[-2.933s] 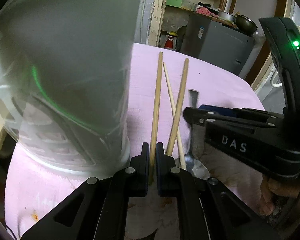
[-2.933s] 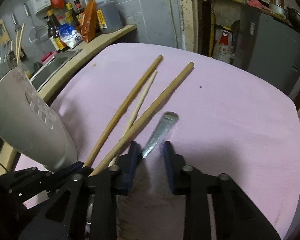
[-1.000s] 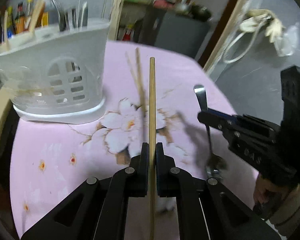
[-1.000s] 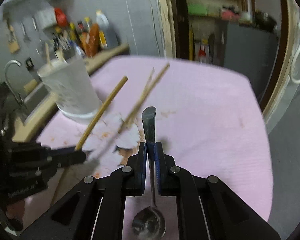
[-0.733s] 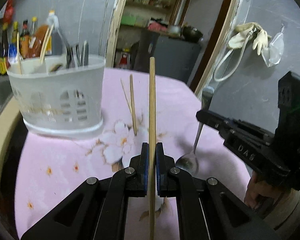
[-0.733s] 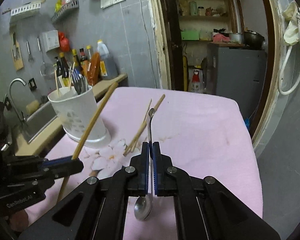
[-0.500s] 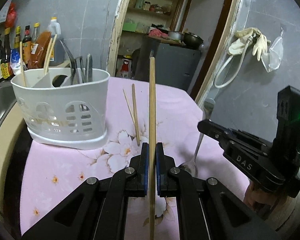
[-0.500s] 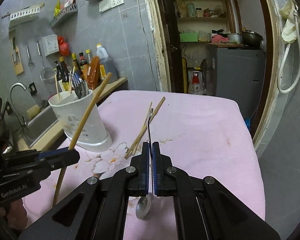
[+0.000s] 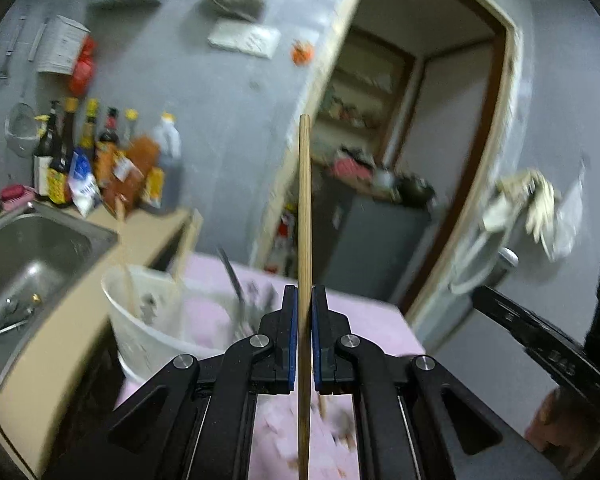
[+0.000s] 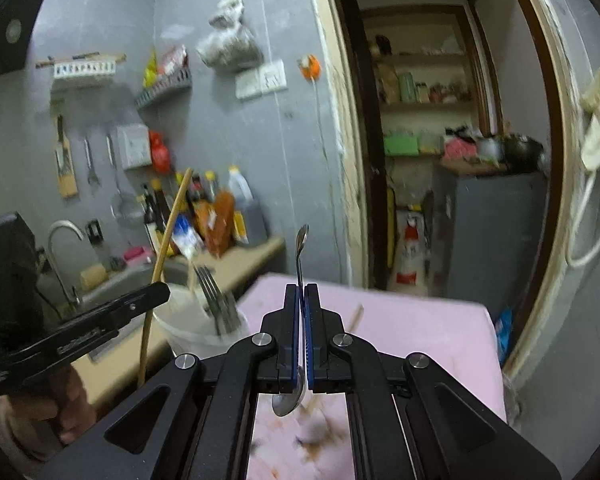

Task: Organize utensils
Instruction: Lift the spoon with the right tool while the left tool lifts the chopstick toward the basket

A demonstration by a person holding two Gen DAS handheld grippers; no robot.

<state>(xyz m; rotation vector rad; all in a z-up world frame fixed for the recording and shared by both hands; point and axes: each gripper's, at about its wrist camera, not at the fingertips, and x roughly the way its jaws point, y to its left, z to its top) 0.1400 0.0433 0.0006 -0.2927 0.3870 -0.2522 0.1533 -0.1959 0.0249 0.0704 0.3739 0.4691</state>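
My left gripper is shut on a long wooden chopstick, held upright high above the pink table. It also shows in the right wrist view. My right gripper is shut on a metal spoon, handle up and bowl below the fingers. The white utensil holder stands on the table below and left of both grippers, with forks and sticks in it. Another chopstick lies on the table.
A steel sink and a counter with several sauce bottles are at the left. The table wears a pink floral cloth. A doorway to a pantry with a grey cabinet is behind the table.
Both grippers have lifted and tilted upward with their utensils and moved nearer the holder. The view now looks at the wall instead of down at the table.
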